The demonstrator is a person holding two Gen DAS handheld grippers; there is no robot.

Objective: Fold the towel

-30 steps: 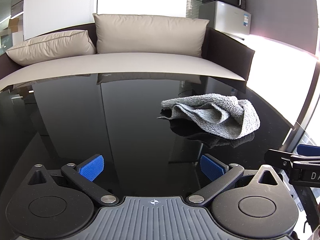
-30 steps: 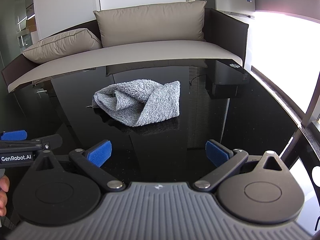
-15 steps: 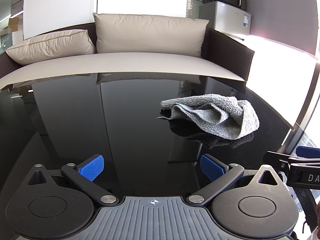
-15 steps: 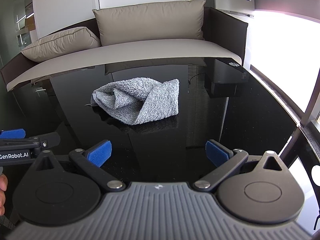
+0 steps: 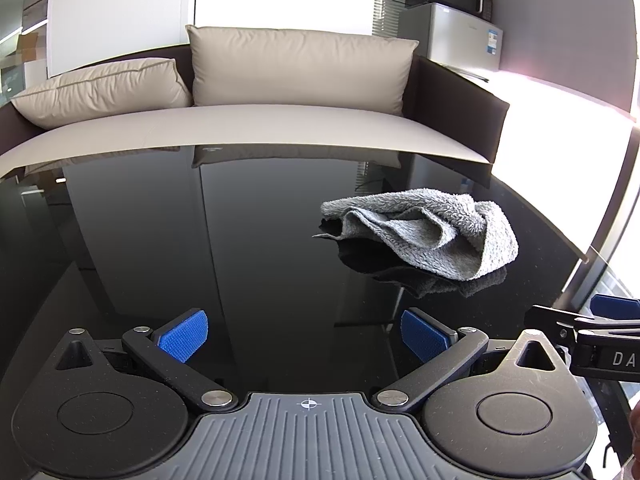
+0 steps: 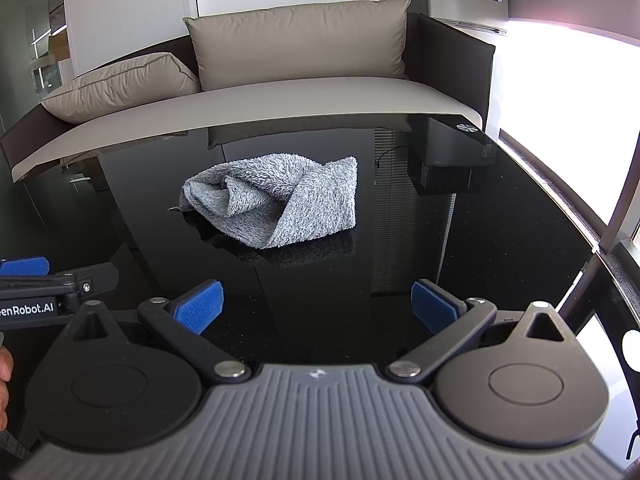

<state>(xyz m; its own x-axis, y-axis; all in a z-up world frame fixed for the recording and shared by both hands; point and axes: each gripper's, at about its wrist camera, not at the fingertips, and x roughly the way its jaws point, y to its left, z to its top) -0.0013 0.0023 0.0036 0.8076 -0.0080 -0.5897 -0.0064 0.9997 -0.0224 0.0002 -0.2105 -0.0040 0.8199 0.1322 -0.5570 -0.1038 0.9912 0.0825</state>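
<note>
The grey towel [image 6: 276,204] looks soft, light, floppy — grab a loose corner. Left gripper [image 5: 304,334] and right gripper [image 6: 316,306] both spread, holding nothing.

— What do we have on the glossy black table [image 5: 280,240]?

— We see one grey terry towel [image 5: 424,232], unfolded and crumpled into a loose heap, its fluffy pile bunched in soft ridges.

— How does it lie?

— We find it resting on the tabletop, mirrored faintly in the dark surface. In the right wrist view the towel [image 6: 276,204] shows one flat flap draped across its right side, with deep creases gathered toward the left.
</note>
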